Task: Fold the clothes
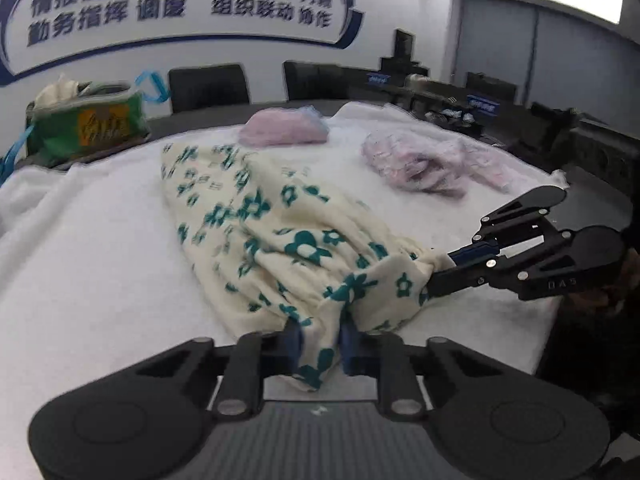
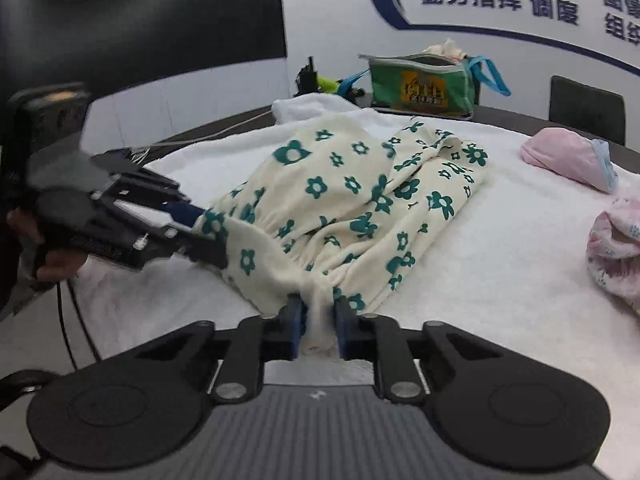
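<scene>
A cream garment with teal flowers lies stretched over the white towel-covered table. It also shows in the right wrist view. My left gripper is shut on one corner of its gathered near edge. My right gripper is shut on the other corner. The right gripper also shows in the left wrist view, and the left gripper in the right wrist view. The edge is lifted a little between them.
A folded pink garment and a crumpled pink patterned one lie further back on the table. A green bag stands at the back left. Dark chairs stand behind the table. The table edge is near on the right.
</scene>
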A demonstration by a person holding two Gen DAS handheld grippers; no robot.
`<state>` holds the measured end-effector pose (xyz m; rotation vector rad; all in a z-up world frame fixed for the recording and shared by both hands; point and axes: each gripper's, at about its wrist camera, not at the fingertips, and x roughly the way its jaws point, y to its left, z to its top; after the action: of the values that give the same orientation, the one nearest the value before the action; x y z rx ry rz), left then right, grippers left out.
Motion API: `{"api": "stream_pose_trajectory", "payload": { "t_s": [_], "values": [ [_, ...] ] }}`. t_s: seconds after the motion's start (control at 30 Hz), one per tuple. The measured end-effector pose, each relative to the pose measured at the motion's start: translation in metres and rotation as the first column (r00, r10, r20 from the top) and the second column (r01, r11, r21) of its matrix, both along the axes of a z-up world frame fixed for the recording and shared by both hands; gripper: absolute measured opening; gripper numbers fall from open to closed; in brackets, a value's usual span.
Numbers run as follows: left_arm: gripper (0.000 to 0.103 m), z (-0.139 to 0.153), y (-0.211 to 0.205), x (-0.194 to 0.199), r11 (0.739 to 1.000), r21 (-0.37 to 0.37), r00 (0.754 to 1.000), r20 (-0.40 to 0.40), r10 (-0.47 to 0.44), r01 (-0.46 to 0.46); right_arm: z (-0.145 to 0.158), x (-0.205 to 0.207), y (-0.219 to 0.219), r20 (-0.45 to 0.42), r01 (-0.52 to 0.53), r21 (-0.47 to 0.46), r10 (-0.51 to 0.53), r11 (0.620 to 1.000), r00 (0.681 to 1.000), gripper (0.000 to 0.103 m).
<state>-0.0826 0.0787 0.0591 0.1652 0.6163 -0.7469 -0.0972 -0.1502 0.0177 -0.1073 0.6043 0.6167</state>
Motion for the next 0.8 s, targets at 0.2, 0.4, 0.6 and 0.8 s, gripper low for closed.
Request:
{"api": "stream_pose_trajectory", "payload": {
  "t_s": [0.2, 0.4, 0.6, 0.8],
  "values": [
    [0.012, 0.01, -0.01, -0.034, 0.992, -0.082, 0.993, -0.057, -0.104, 0.1, 0.033, -0.036, -0.036, -0.008, -0.016, 0.0, 0.016, 1.0, 1.0, 0.007],
    [0.025, -0.011, -0.008, -0.046, 0.99, -0.075, 0.992, -0.035, -0.119, 0.116, 0.021, -0.051, -0.045, -0.083, -0.001, -0.027, -0.002, 1.0, 0.997, 0.012],
    [0.033, -0.003, 0.001, -0.035, 0.988, -0.15, 0.997, -0.081, 0.015, -0.027, 0.054, -0.052, -0.066, 0.095, 0.031, 0.196, -0.051, 0.98, 0.994, 0.052],
    [0.03, -0.018, -0.013, -0.015, 0.964, -0.153, 0.97, -0.145, 0.196, -0.217, 0.039, -0.005, -0.017, 0.059, 0.039, 0.191, -0.051, 0.981, 0.997, 0.025]
  ]
}}
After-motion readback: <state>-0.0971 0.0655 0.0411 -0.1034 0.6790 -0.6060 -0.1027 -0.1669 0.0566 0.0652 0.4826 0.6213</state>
